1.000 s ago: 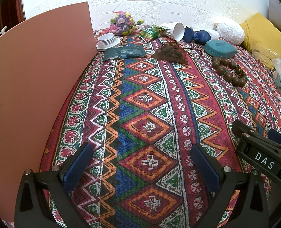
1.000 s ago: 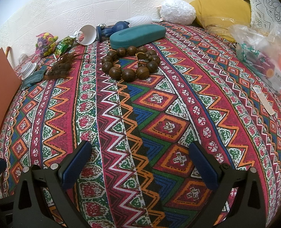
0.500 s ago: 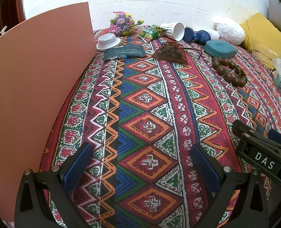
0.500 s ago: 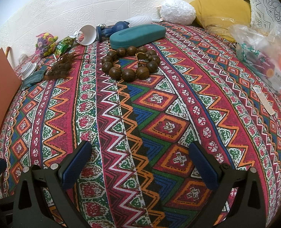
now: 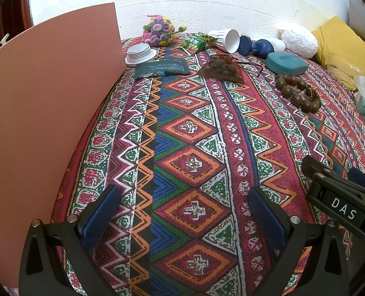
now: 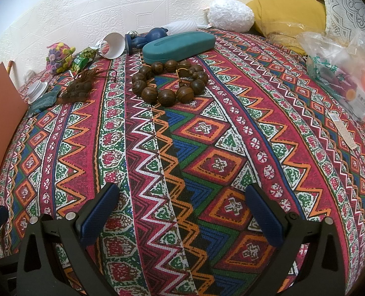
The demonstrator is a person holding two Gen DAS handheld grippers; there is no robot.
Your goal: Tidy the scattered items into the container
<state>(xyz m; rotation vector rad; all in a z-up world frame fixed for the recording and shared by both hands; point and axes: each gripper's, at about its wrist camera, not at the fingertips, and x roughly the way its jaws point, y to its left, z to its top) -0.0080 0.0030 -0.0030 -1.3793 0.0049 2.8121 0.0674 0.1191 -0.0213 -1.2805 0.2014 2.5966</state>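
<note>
Scattered items sit at the far end of the bed [image 5: 190, 133], all placed relative to the teal case [image 5: 286, 60]: left to right, white lids [image 5: 140, 54], dark packet [image 5: 161, 68], mesh pouch [image 5: 222, 70] left of it, wooden bead bracelet [image 6: 169, 83] just in front. No container identifiable; the pink board [image 5: 42, 113] at far left may belong to it, cannot tell. Left gripper [image 5: 182, 212] and right gripper [image 6: 180, 209] both spread wide, fingers [image 5: 101, 218] holding nothing, low over the near bed, well apart from the items. Step: pre-reach, nothing picked. Next move likely needs a forward reach to the beads.
</note>
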